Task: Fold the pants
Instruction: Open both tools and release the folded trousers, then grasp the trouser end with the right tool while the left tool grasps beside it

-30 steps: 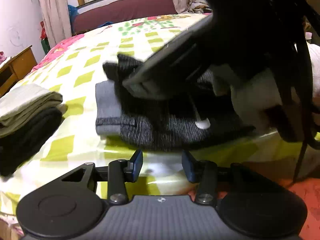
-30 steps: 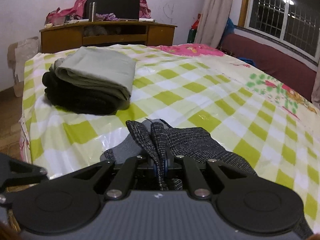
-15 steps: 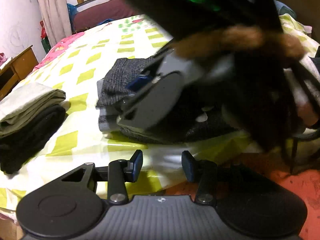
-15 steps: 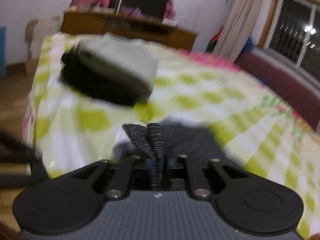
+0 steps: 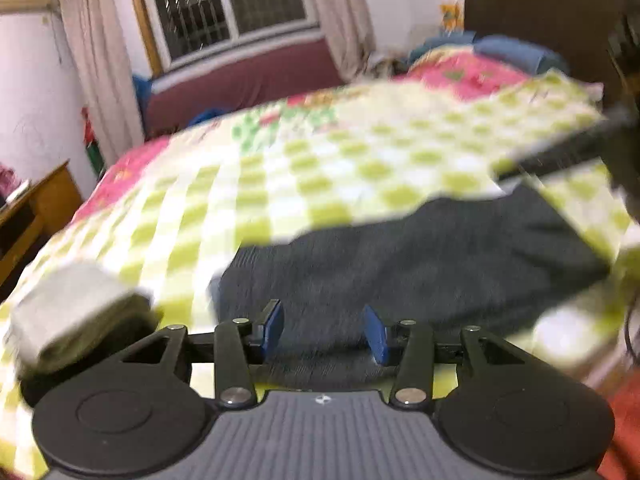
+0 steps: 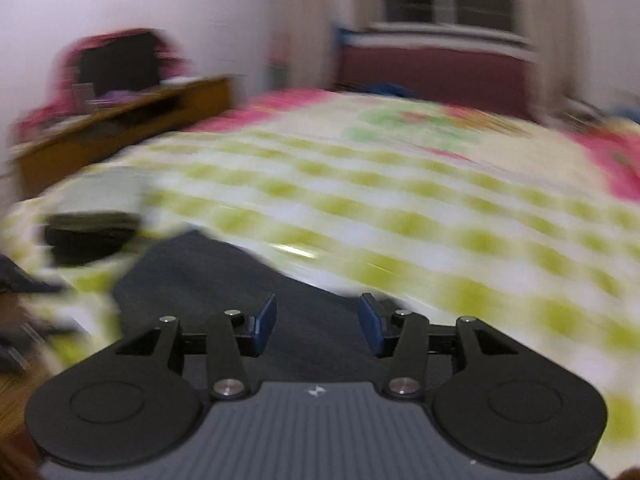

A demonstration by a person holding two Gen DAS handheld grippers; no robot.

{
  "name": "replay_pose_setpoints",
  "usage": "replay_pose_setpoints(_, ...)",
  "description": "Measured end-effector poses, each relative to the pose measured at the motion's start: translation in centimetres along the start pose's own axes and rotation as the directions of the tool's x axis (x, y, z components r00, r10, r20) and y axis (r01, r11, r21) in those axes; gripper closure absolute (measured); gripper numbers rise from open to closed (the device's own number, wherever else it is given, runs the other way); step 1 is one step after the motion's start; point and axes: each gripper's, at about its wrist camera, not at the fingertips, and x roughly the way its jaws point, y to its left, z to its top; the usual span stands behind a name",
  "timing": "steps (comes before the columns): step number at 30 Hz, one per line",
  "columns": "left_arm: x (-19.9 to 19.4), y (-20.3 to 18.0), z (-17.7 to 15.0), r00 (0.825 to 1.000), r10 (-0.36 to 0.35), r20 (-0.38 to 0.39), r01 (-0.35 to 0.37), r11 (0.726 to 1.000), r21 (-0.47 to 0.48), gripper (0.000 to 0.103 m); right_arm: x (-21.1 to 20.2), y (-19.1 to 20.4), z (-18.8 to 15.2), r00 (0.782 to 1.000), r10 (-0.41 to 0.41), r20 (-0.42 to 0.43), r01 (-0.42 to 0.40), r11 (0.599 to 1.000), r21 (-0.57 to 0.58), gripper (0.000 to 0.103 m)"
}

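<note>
The dark grey pants (image 5: 420,264) lie flat in a folded block at the near edge of the bed (image 5: 320,168), on its green-and-white checked cover; both views are blurred. The left gripper (image 5: 323,332) hangs over the pants' near side, its blue-padded jaws spread apart and holding nothing. The right gripper (image 6: 317,328) is likewise spread wide above the cloth. A stack of folded clothes (image 5: 76,320) sits towards the bed's left near corner.

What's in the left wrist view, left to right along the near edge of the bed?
Stack of folded clothes → dark pants, lying flat on the checked bedspread, beyond the open jaws of the left gripper.
</note>
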Motion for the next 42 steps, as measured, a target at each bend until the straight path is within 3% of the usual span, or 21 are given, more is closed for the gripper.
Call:
replay_pose_setpoints(2, 1.3, -1.1, 1.1, 1.0, -0.022, 0.02, 0.022, 1.0, -0.002, 0.044, -0.4, -3.8, -1.7, 0.998, -0.043, -0.051, 0.049, 0.992, 0.118, 0.054)
replay_pose_setpoints(5, 4.9, -2.8, 2.0, 0.998, -0.057, 0.002, 0.057, 0.998, -0.009, 0.044, 0.3, -7.7, -4.1, 0.995, 0.0, -0.101, 0.03, 0.954, 0.299, 0.054)
replay_pose_setpoints(8, 9.4, -4.0, 1.3, 0.986, -0.034, -0.165, 0.04, 0.999, 0.035, 0.044, 1.9, -9.5, -6.0, 0.99, 0.026, -0.139, 0.032, 0.918, 0.396, 0.054)
replay_pose_setpoints(10, 10.2, -4.5, 0.5, 0.98, -0.017, -0.199, 0.03, 0.998, 0.063, 0.044, 2.0, -11.0, -7.0, 0.989, 0.069, -0.131, 0.0, 0.886, 0.463, 0.054)
replay_pose_setpoints(12, 9.9, -4.9, 0.7, 0.979, -0.005, -0.204, 0.024, 0.995, 0.092, 0.044, 1.8, -11.9, -7.2, 0.986, 0.12, -0.115, -0.047, 0.864, 0.502, 0.054)
replay_pose_setpoints(15, 9.8, -5.2, 1.2, 0.976, 0.001, -0.217, 0.023, 0.994, 0.109, 0.044, 1.1, -13.1, -7.4, 0.989, 0.115, -0.094, -0.055, 0.87, 0.489, 0.056)
replay_pose_setpoints(17, 10.1, -5.7, 1.3, 0.975, 0.011, -0.222, 0.019, 0.991, 0.132, 0.044, 1.0, -14.4, -8.2, 0.986, 0.14, -0.089, -0.074, 0.852, 0.518, 0.056)
replay_pose_setpoints(20, 10.4, -6.2, 1.6, 0.974, 0.018, -0.226, 0.015, 0.99, 0.143, 0.044, 1.7, -14.8, -8.8, 0.959, 0.275, -0.07, -0.183, 0.787, 0.59, 0.054)
replay_pose_setpoints(24, 10.5, -6.6, 1.9, 0.972, 0.021, -0.232, 0.016, 0.987, 0.159, 0.044, 3.1, -15.9, -9.3, 0.923, 0.381, -0.056, -0.264, 0.732, 0.628, 0.054)
replay_pose_setpoints(26, 10.3, -6.8, 1.9, 0.972, 0.016, -0.234, 0.025, 0.985, 0.17, 0.044, 3.5, -17.9, -10.2, 0.899, 0.436, -0.034, -0.296, 0.664, 0.687, 0.068)
replay_pose_setpoints(28, 10.3, -7.0, 1.9, 0.973, 0.017, -0.232, 0.027, 0.983, 0.184, 0.044, 4.0, -19.0, -10.7, 0.873, 0.487, -0.018, -0.328, 0.613, 0.719, 0.068)
replay_pose_setpoints(33, 10.5, -7.2, 2.3, 0.975, -0.007, -0.223, 0.046, 0.984, 0.171, 0.044, 5.1, -17.0, -8.7, 0.838, 0.544, -0.042, -0.39, 0.65, 0.652, 0.061)
replay_pose_setpoints(37, 10.4, -7.6, 2.4, 0.976, -0.024, -0.216, 0.066, 0.98, 0.186, 0.044, 4.0, -17.5, -8.0, 0.804, 0.595, 0.009, -0.464, 0.616, 0.636, 0.064)
replay_pose_setpoints(38, 10.4, -7.7, 2.3, 0.977, -0.028, -0.213, 0.068, 0.98, 0.187, 0.044, 4.1, -18.0, -8.2, 0.803, 0.596, 0.022, -0.464, 0.601, 0.651, 0.064)
replay_pose_setpoints(40, 10.7, -7.8, 2.3, 0.977, -0.035, -0.211, 0.075, 0.98, 0.185, 0.044, 5.9, -18.6, -8.7, 0.835, 0.547, -0.054, -0.373, 0.636, 0.676, 0.069)
replay_pose_setpoints(42, 11.0, -7.9, 2.4, 0.977, -0.035, -0.209, 0.073, 0.981, 0.18, 0.044, 7.0, -18.5, -8.5, 0.831, 0.552, -0.065, -0.369, 0.637, 0.677, 0.072)
